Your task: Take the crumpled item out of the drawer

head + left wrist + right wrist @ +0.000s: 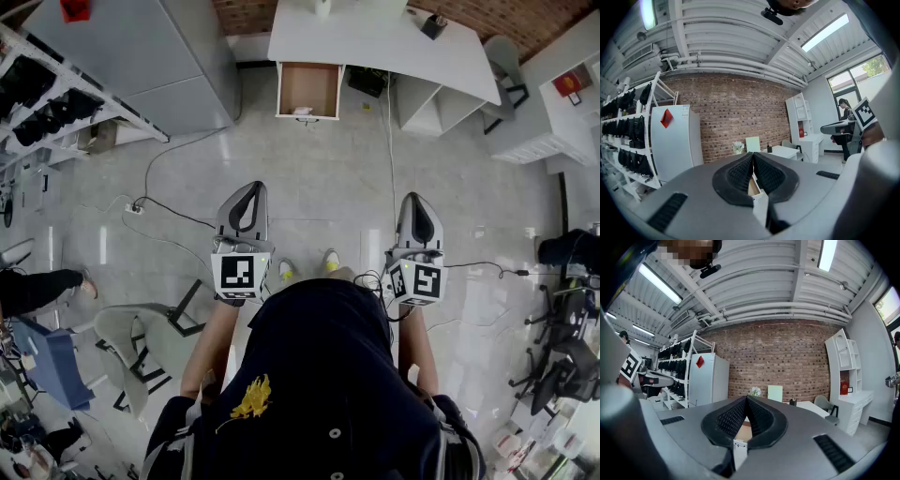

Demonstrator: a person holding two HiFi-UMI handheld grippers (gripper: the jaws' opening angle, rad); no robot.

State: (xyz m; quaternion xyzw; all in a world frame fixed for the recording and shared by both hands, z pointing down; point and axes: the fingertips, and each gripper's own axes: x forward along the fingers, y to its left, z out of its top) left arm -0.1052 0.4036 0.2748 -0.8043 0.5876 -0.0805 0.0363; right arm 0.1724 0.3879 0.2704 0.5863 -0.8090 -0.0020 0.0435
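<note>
Dark navy shirt [319, 375] is filling the bottom. Grey moulded left gripper [251, 187] and right gripper [416, 199] are pointing level, ribbed black jaws pressed together, empty. Small pale crumpled item [302, 111] is lying in the open boxy wooden drawer [309, 82] by its front wall, under the white desk [375, 42], well apart from both grippers.

Brick wall [740, 112], white desk [375, 42], grey cabinet [159, 56] (red tag [75, 9]), glossy tiled floor [319, 169]

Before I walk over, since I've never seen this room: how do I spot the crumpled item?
Find the white desk by the brick wall. Under its left end a drawer stands pulled out, brown inside. The crumpled item is the small pale wad at its near edge, the only thing showing in it.
</note>
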